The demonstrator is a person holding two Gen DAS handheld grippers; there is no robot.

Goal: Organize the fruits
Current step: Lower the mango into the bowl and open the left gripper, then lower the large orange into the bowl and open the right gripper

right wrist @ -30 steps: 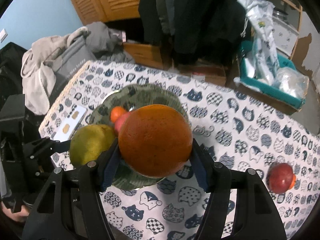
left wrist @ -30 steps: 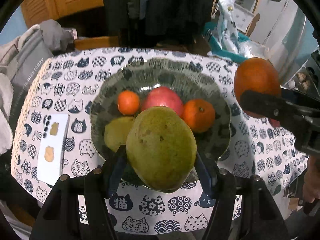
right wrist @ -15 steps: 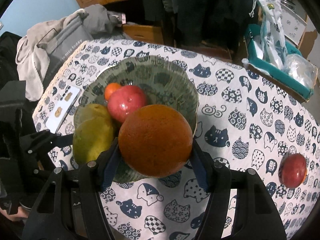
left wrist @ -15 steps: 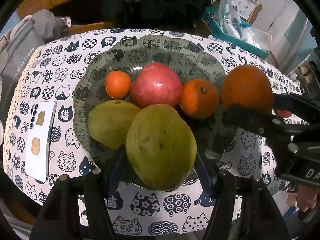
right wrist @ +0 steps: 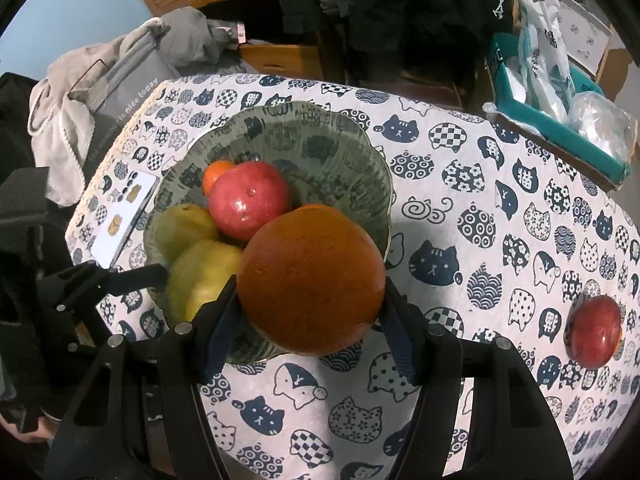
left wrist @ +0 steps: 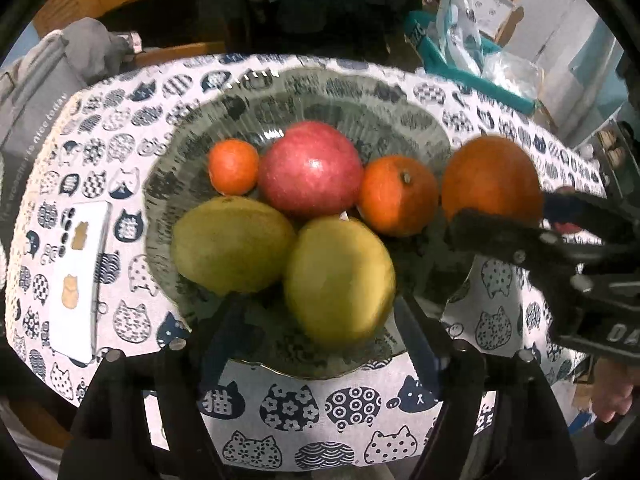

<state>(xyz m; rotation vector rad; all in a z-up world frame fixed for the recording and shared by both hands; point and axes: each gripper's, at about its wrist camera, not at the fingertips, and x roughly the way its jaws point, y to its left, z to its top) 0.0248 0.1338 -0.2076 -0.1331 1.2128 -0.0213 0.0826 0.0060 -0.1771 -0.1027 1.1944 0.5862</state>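
A green patterned bowl holds a red apple, two small oranges, and two green mangoes. My left gripper is open; the nearer mango, blurred, lies in the bowl just beyond its fingers. My right gripper is shut on a large orange, held above the bowl's near right rim. A second red apple lies on the tablecloth at the right.
A white phone lies on the cat-print tablecloth left of the bowl. A grey bag and clothes sit beyond the table's left edge. A teal box with plastic bags stands at the back right.
My left gripper has opened and released the mango into the bowl beside the other mango. My right gripper has carried the large orange closer over the bowl's rim.
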